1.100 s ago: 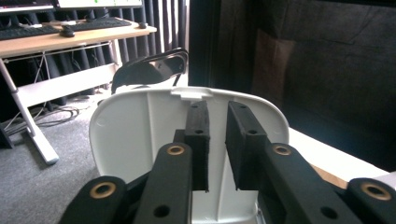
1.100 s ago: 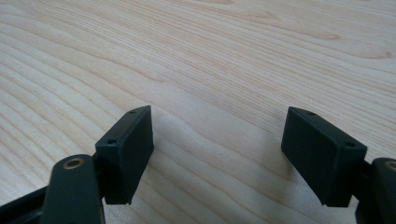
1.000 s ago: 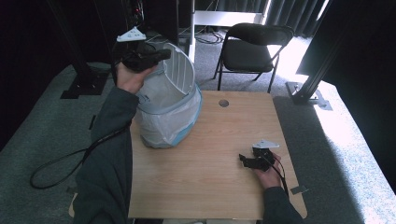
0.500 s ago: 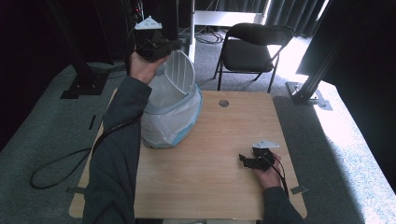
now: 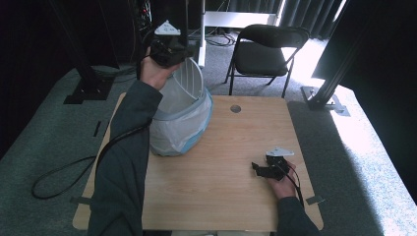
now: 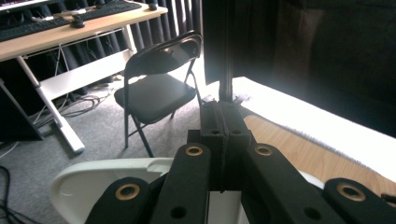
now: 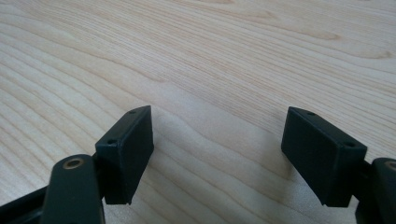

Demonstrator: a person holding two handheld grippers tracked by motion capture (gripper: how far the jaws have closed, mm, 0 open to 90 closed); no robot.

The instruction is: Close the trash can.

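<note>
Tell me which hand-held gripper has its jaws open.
The right hand-held gripper, resting low on the wooden table, jaws spread apart. The left hand-held gripper is shut, raised above the white bin.

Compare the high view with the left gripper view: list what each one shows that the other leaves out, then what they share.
High view: the right gripper, jaws open, resting on the table, the bagged bin and the person's sleeve. Left gripper view: a close look at the left gripper with its jaws pressed shut, and a desk with keyboards behind. Shared: the black folding chair, the bin's white lid, the table and the left gripper itself.
</note>
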